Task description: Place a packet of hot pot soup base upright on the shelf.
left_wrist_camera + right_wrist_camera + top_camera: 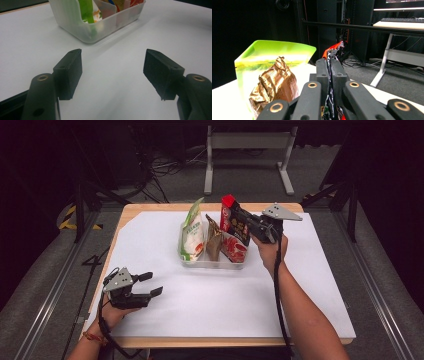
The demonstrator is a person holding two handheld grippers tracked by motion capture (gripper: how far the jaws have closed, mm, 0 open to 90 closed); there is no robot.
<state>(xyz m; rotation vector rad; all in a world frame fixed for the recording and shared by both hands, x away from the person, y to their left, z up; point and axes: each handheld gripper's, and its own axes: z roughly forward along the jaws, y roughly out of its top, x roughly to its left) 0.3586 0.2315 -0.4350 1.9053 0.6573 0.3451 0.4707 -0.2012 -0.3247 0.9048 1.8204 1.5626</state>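
Note:
A clear plastic bin (215,264) stands at the middle of the table with three snack bags upright in it. The green-and-white bag (192,232) is on its left and a crinkled gold-brown bag (214,240) in the middle. On the right is a red bag (231,222), and my right gripper (239,217) is shut on its upper part. In the right gripper view the jaws (329,61) pinch the red bag's (333,48) edge, beside the gold-brown bag (275,82) and the green bag (274,51). My left gripper (151,284) rests open near the front left, holding nothing, its jaws (112,57) facing the bin (110,27).
White paper (310,285) covers most of the wooden table (150,206). A white desk frame (247,150) and loose cables (165,167) stand on the floor beyond the far edge. Dark rails run along both sides of the table.

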